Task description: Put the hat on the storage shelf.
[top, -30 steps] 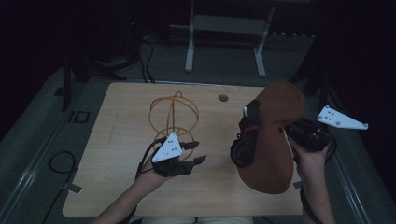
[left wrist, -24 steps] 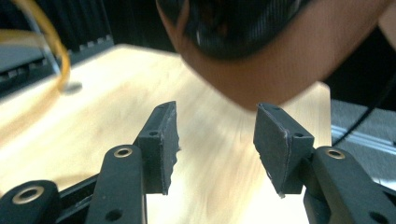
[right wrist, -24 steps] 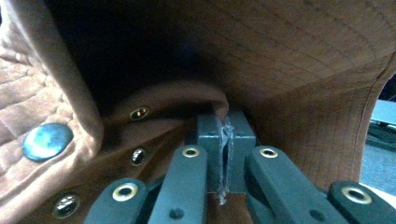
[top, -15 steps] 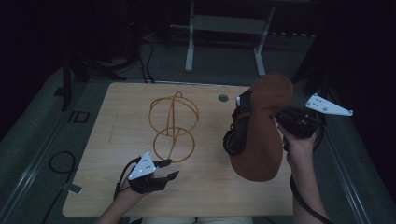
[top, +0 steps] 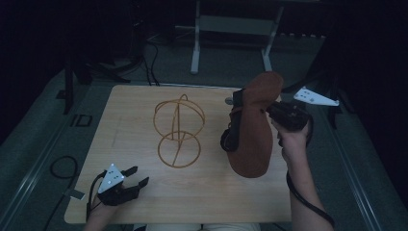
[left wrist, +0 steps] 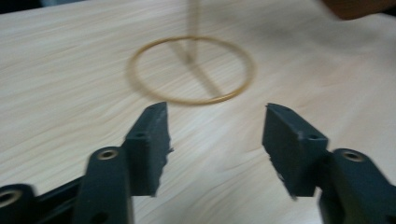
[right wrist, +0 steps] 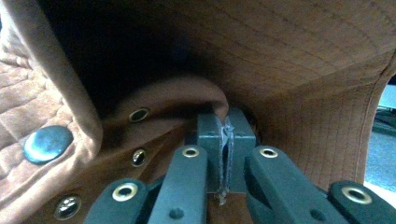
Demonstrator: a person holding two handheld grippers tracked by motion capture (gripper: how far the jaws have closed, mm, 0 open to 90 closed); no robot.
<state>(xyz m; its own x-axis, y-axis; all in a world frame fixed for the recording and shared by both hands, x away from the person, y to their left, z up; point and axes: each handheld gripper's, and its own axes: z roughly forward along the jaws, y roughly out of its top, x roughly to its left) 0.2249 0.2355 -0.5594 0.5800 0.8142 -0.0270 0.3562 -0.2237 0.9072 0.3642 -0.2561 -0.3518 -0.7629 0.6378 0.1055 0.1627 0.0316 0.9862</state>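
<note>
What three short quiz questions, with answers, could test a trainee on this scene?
1. True or false: the left gripper holds the golden wire stand.
2. What does the right gripper hold?
   A. brown quilted fabric hat
   B. a cable
   C. nothing
3. Fill in: the wire stand rests on the light wooden ____.

Key:
1. False; its jaws are open over bare wood, near the stand's base ring.
2. A; the jaws pinch a fold of fabric.
3. table
</note>
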